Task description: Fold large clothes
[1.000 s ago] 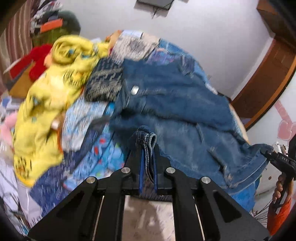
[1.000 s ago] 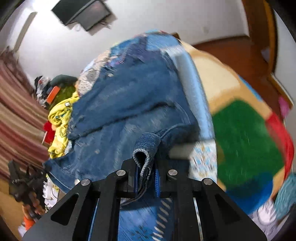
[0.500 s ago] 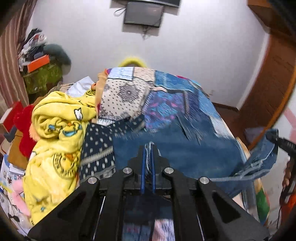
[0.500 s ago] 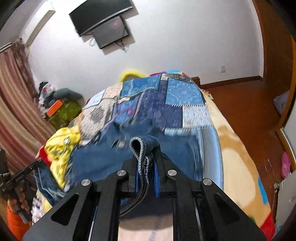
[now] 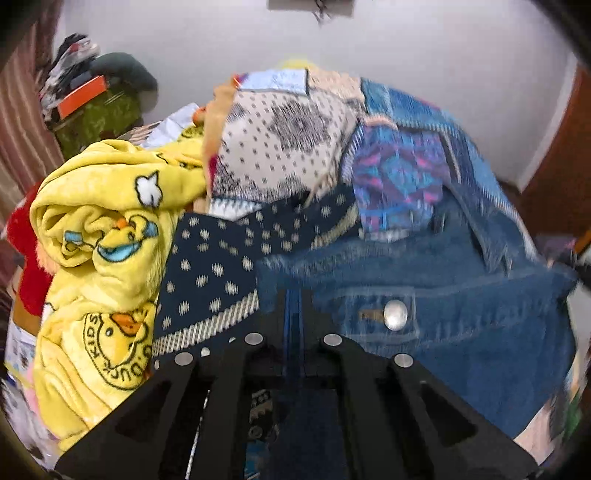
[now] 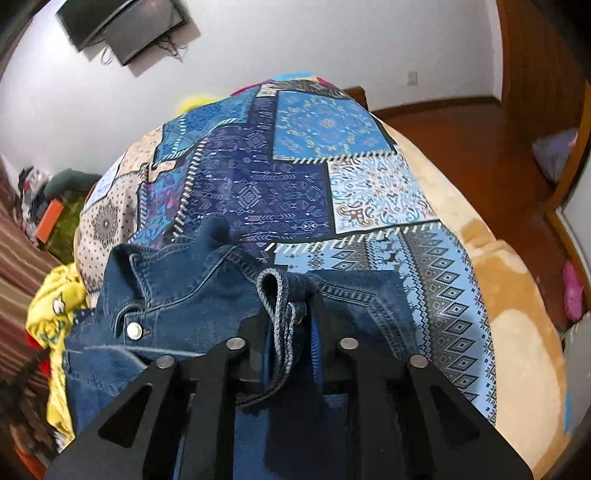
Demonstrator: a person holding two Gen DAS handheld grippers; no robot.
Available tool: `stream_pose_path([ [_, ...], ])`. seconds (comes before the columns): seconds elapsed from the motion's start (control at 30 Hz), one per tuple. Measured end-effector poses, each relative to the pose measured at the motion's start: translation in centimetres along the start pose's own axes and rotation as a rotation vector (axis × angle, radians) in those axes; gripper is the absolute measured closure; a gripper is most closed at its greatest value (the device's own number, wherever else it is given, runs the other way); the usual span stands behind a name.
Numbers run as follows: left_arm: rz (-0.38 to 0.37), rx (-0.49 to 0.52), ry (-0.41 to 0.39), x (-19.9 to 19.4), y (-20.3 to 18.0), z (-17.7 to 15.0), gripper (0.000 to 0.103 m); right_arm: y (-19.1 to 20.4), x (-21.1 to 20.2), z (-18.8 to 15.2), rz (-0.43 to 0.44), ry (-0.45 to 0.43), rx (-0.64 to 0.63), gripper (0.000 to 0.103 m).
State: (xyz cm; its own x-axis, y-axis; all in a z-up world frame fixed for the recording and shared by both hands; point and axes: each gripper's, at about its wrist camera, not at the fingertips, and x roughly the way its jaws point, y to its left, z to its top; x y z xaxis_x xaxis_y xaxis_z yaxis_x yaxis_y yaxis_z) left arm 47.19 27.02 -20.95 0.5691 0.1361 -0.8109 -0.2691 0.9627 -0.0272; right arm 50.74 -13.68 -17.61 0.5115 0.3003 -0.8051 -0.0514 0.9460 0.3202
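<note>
A blue denim jacket (image 5: 461,314) with metal buttons lies on the patchwork bedspread (image 5: 288,147). My left gripper (image 5: 294,306) is shut on an edge of the jacket, its jaws pressed together low over the cloth. My right gripper (image 6: 291,314) is shut on a bunched denim hem that sticks up between its jaws. In the right wrist view the jacket (image 6: 177,291) shows its collar and a button, spread to the left over the bedspread (image 6: 258,192).
A yellow duck-print blanket (image 5: 99,258) is heaped on the bed's left side, with a red cloth (image 5: 26,258) beyond it. A wall-mounted screen (image 6: 122,26) hangs above the bed's head. Wooden floor (image 6: 461,125) and a door lie to the right.
Both grippers have carried the jacket up and forward over the bed and brought it down onto the bedspread. The jacket now lies farther up the bed. Both grips stay shut.
</note>
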Motion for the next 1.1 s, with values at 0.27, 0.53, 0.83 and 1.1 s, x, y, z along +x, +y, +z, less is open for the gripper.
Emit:
stream_pose_path([
  [0.27, -0.006, 0.087, -0.036, -4.2, -3.1, -1.2, 0.041, -1.2, -8.6, 1.3, -0.058, -0.15, -0.004, 0.051],
  [0.53, -0.103, 0.142, -0.079, -8.7, -8.4, -2.3, 0.015, 5.9, -11.7, -5.5, 0.011, -0.151, -0.335, 0.031],
  [0.83, -0.132, 0.236, 0.02, -5.1, -13.6, -6.3, 0.01, 10.6, -4.7, -12.3, 0.025, 0.034, -0.536, 0.021],
  [1.1, -0.039, 0.241, 0.04, -0.8, -11.5, -10.4, 0.0, 6.8, -1.7, -13.8, -0.099, 0.096, -0.577, 0.005],
])
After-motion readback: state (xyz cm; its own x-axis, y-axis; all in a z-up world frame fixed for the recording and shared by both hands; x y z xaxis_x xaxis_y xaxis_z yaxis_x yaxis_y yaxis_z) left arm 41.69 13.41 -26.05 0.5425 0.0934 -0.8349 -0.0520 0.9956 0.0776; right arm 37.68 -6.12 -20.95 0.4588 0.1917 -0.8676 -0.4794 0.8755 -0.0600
